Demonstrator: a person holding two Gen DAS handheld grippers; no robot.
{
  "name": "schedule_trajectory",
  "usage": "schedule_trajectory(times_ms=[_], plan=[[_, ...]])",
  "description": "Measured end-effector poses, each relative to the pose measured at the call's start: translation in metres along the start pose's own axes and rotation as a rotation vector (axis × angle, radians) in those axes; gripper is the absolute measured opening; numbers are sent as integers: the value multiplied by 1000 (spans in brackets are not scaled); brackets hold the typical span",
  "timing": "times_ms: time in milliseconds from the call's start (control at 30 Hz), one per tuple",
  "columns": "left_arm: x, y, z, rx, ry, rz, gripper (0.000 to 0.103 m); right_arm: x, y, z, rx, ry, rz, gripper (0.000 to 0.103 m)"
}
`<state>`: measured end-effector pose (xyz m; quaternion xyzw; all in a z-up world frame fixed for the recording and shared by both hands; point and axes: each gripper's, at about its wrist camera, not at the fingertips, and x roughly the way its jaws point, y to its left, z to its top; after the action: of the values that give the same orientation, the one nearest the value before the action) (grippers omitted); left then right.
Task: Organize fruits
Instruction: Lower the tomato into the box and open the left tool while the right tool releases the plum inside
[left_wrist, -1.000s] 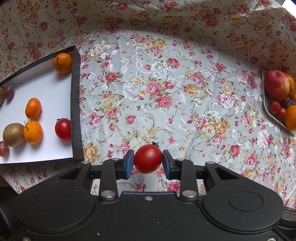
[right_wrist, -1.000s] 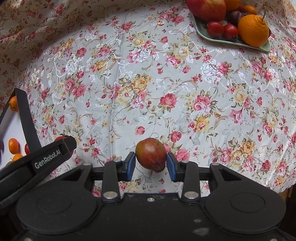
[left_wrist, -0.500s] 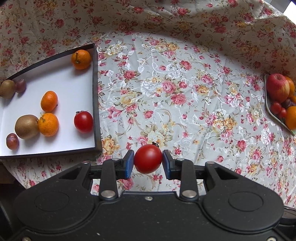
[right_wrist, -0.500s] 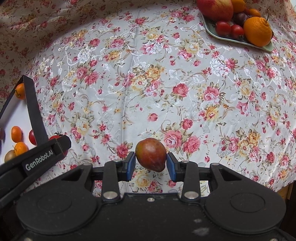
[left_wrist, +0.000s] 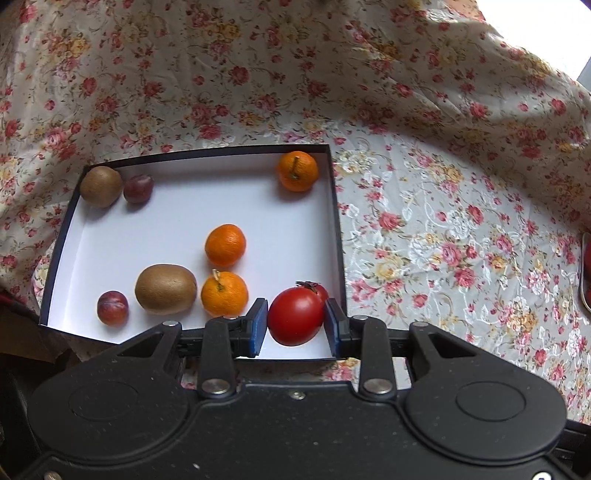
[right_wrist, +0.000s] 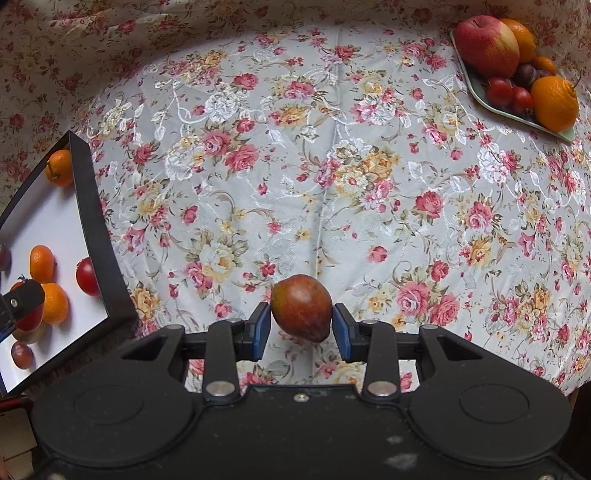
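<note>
Fruits sit in both clamps: the left hand-held gripper (left_wrist: 295, 322) pinches a glossy round red tomato (left_wrist: 295, 320) over the near right corner of the shallow black-rimmed white cardboard box (left_wrist: 334, 206); the right hand-held gripper (right_wrist: 301, 325) squeezes a smooth reddish-brown oval plum (right_wrist: 301, 312) above open flowered cloth on the bench (right_wrist: 332, 166).

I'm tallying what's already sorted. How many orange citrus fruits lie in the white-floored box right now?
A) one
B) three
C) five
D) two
B: the left wrist view shows three in the box: one in the far corner, one mid-floor, one nearer.
</note>
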<state>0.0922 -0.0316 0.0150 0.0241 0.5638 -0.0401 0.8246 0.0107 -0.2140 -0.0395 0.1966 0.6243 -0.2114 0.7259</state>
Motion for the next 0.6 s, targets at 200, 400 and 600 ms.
schedule_trajectory(times_ms=[200, 400, 600], plan=[[4, 58, 14, -102, -29, 72, 41, -14, 48, 1, -71, -89, 34, 38], [17, 106, 18, -184, -14, 124, 41, -25, 100, -2, -139, -147, 121, 38], [29, 139, 17, -225, 7, 154, 41, -35, 142, -10, -217, -231, 182, 38]])
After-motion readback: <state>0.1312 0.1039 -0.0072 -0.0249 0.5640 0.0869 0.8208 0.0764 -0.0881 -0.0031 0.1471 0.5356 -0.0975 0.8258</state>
